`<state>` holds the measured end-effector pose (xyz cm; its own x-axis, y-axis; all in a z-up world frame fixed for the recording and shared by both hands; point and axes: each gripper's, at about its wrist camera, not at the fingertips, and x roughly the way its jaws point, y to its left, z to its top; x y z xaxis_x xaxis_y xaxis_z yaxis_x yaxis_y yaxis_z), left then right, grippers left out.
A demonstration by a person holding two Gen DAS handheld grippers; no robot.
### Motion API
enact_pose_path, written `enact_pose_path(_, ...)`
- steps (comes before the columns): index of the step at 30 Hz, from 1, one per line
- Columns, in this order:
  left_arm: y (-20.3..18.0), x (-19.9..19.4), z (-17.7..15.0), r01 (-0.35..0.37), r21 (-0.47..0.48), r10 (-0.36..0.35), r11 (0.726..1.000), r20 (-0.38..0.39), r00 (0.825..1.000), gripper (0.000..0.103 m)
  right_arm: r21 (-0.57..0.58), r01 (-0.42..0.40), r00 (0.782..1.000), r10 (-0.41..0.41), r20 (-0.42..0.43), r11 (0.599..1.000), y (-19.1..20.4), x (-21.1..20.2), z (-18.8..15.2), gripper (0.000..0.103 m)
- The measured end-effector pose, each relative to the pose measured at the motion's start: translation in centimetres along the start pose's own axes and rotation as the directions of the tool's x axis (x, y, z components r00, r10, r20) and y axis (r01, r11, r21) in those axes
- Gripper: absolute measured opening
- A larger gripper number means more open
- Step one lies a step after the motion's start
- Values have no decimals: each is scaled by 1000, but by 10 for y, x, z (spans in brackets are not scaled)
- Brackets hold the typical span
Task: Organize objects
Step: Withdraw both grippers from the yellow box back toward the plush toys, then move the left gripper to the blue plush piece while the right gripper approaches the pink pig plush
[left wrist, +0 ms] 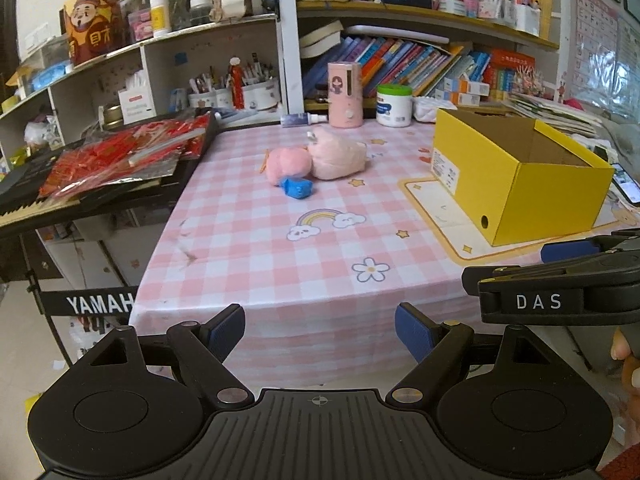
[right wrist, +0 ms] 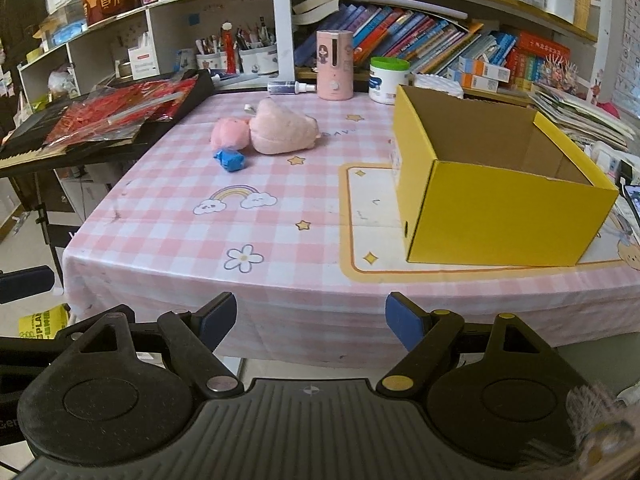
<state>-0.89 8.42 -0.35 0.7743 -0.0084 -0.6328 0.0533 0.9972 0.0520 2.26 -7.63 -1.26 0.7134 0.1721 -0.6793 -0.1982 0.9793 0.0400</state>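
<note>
On the counter [right wrist: 280, 216], spread with a pink checked cloth, three loose things bunched toward the far side: a pale pink plush toy [right wrist: 282, 130], a smaller pink plush [right wrist: 230, 133] touching its left end, and a crumpled blue object [right wrist: 231, 160] just in front of that. To their right, well apart, an open yellow box [right wrist: 496, 216], standing upright on a cream mat and showing nothing inside from this angle. Short of the near edge of the counter, left hand-held gripper [left wrist: 320, 334] and right hand-held gripper [right wrist: 310, 318], both with jaws spread wide and nothing between the blue pads. Right hand-held gripper also visible at the right edge of the left wrist view, just beside the other. Judged as the approach step: nothing gathered yet, box probably meant as the destination. Next move likely a reach across the cloth to the cluster, with the soft toys needing a deep, centred pinch to avoid slipping, and care not to drag a neighbour along. Blue object small and low, so probably a flatter, closer descent.
</note>
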Motion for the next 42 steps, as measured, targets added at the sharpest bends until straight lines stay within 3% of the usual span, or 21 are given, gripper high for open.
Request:
enact_pose_path(19,12,30,17,-18,-26,17,1000,-13,1000,84,-30,-16,1000,16,-12,999,5,30,23,81)
enact_pose_path(42,18,110,80,-76,-82,74,994,-35,997,84,-90,-77,997,74,-35,993,-8,117,107,81)
